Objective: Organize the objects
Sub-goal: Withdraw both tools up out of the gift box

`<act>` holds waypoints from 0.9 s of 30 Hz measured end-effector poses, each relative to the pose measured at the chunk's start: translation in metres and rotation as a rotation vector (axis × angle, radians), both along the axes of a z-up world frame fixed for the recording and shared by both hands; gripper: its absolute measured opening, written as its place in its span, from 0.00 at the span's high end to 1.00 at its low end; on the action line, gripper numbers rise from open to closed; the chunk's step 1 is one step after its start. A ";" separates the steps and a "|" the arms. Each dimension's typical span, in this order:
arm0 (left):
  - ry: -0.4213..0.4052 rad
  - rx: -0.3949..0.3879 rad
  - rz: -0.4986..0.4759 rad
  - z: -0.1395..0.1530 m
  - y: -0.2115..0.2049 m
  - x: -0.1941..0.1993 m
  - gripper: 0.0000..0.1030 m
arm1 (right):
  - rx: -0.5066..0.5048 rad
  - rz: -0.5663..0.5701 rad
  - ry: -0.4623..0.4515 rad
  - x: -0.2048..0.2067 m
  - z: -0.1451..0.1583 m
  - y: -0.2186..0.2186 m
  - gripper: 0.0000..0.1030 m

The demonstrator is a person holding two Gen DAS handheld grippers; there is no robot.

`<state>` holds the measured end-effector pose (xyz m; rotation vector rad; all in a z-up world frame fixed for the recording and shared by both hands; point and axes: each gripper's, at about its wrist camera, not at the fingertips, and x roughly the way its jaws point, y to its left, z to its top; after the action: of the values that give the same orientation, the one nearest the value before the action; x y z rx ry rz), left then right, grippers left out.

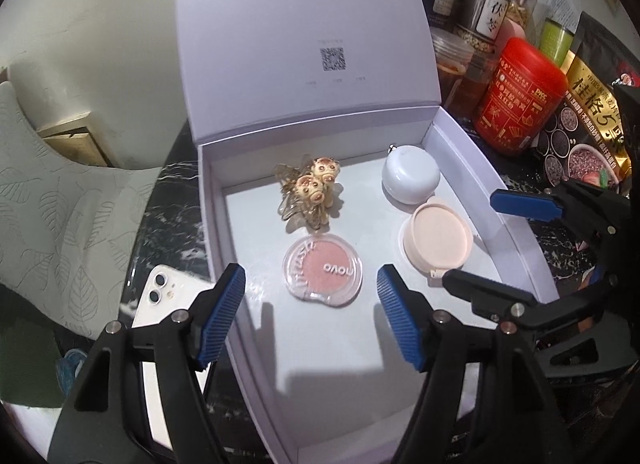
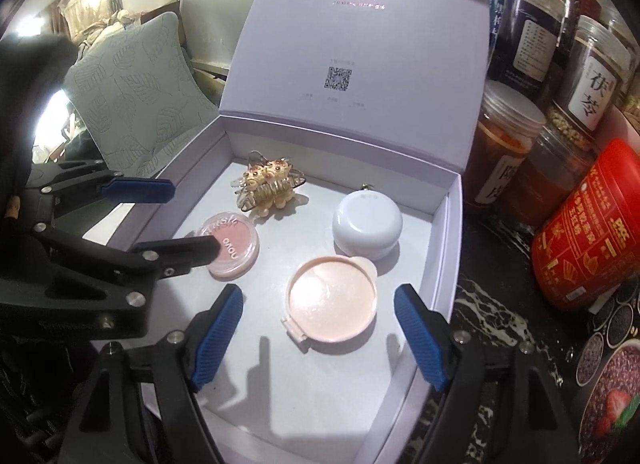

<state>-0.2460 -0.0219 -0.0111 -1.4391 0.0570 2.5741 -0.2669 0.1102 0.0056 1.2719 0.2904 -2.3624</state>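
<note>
Pink blush compact [image 1: 323, 274] lies flat on the white box [image 1: 520, 232] floor, just ahead of your left hand-held gripper [image 1: 310, 320]; jaws apart, nothing between them. Peach compact [image 2: 333, 306] sits ahead of your right hand-held gripper [image 2: 318, 338], likewise open and empty. Hair claw [image 1: 310, 192] and white jar [image 1: 410, 180] lie beyond

both wrist views look steeply down and forward from close above the near edge of the open white box [image 1: 256, 384], its raised lid [image 2: 360, 44] at the far side; the left view sits over the box's left part, the right view over its right part, and both share the box interior and the jars [image 1: 492, 4] at right
</note>
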 end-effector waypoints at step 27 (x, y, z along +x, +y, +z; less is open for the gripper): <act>0.155 0.000 0.020 0.079 -0.007 0.097 0.21 | -0.007 -0.018 0.143 0.086 0.075 0.008 0.22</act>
<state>-0.1493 -0.0293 0.0675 -1.2430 0.0654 2.6974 -0.1809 0.1178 0.0806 1.1086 0.3153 -2.4718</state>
